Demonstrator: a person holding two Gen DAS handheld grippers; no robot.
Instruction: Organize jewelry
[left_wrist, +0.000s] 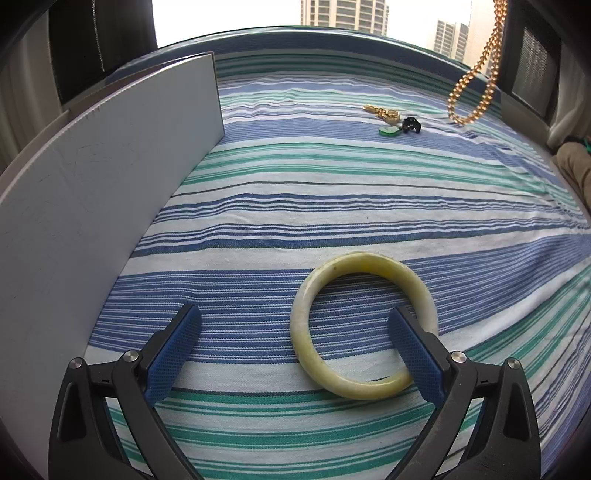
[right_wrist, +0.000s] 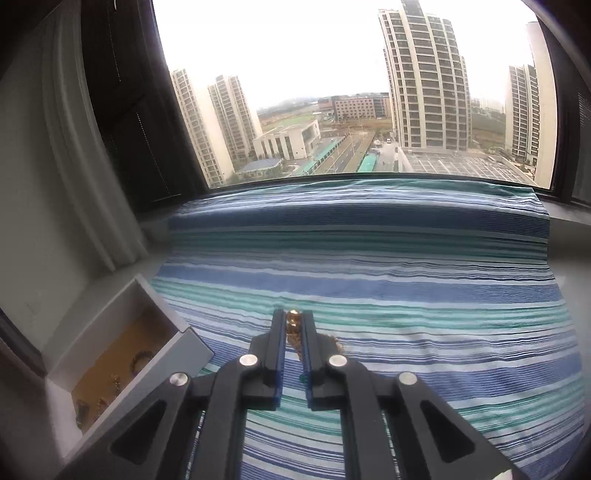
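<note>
A pale yellow-green bangle (left_wrist: 364, 326) lies flat on the striped cloth (left_wrist: 332, 206). My left gripper (left_wrist: 295, 317) stands open over it, its right pad inside the ring and its left pad well off to the left. In the right wrist view my right gripper (right_wrist: 294, 317) is shut on a gold bead chain (right_wrist: 294, 322), lifted above the cloth. That gold chain (left_wrist: 476, 85) hangs as a loop at the top right of the left wrist view. Further back on the cloth lie a small gold piece (left_wrist: 382, 112), a green pendant (left_wrist: 388, 130) and a black piece (left_wrist: 410, 123).
An open grey jewelry box (right_wrist: 122, 354) with a brown lining sits at the cloth's left edge and holds several small pieces. Its raised lid (left_wrist: 103, 206) stands as a grey wall left of my left gripper. A window (right_wrist: 332, 92) runs behind the cloth.
</note>
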